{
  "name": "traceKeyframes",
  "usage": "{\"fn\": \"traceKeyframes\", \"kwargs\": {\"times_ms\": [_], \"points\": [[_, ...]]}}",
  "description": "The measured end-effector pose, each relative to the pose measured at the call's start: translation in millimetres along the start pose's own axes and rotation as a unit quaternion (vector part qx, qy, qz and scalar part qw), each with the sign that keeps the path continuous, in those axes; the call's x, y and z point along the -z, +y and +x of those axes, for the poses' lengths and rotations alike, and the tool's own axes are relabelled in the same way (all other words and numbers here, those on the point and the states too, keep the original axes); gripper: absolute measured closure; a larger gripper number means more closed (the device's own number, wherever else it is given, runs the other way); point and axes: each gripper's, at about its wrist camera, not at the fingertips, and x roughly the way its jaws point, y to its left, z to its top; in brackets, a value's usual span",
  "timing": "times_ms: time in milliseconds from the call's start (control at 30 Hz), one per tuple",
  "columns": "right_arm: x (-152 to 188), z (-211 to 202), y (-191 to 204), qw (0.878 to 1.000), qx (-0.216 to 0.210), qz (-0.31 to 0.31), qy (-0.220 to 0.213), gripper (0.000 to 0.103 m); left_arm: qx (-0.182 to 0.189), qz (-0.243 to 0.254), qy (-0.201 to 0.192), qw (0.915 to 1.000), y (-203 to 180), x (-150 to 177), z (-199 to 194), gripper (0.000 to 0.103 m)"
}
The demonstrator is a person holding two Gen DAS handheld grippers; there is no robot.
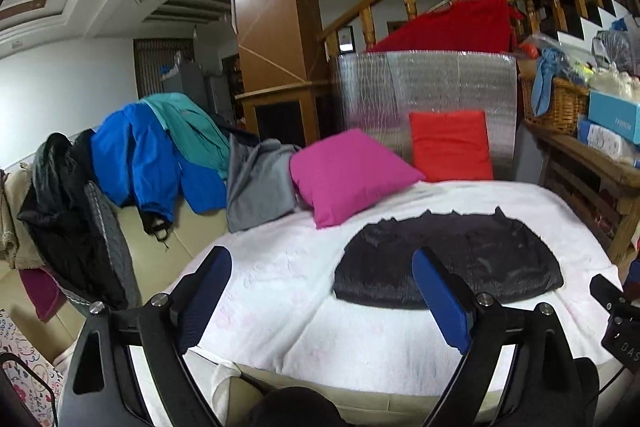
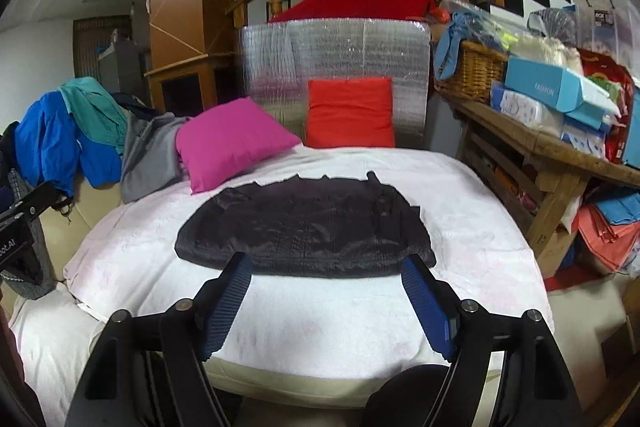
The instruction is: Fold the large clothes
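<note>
Jackets (image 1: pixel 136 155) hang left of the white blanket (image 1: pixel 280 291), where a folded black garment (image 2: pixel 304 227) lies flat before the pink cushion (image 2: pixel 232 139), while left gripper (image 1: pixel 322 271) and right gripper (image 2: pixel 326 279) hover released, grasping nothing.

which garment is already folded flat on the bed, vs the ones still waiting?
The black garment, a flat folded rectangle on the white bed cover in front of the pillows. The blue jacket, teal top and grey one hang draped unfolded at the left.
</note>
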Motion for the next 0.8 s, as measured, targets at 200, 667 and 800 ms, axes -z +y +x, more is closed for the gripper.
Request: {"fn": "traceKeyframes", "kwargs": {"times_ms": [200, 667, 800], "points": [[-1.3, -14.9, 3.7, 1.000, -0.004, 0.011, -0.013, 0.023, -0.009, -0.003, -0.025, 0.9996, 8.9, -6.1, -28.5, 0.010], [-7.3, -42.8, 24.5, 0.999, -0.004, 0.014, -0.042, 0.022, -0.033, -0.006, -0.047, 0.9983, 31.9, -4.8, -61.1, 0.008], [-8.4, -48.8, 31.0, 0.999, -0.003, 0.013, -0.048, 0.022, -0.036, -0.014, -0.051, 0.9979, 41.2, -4.4, -66.4, 0.008]]}}
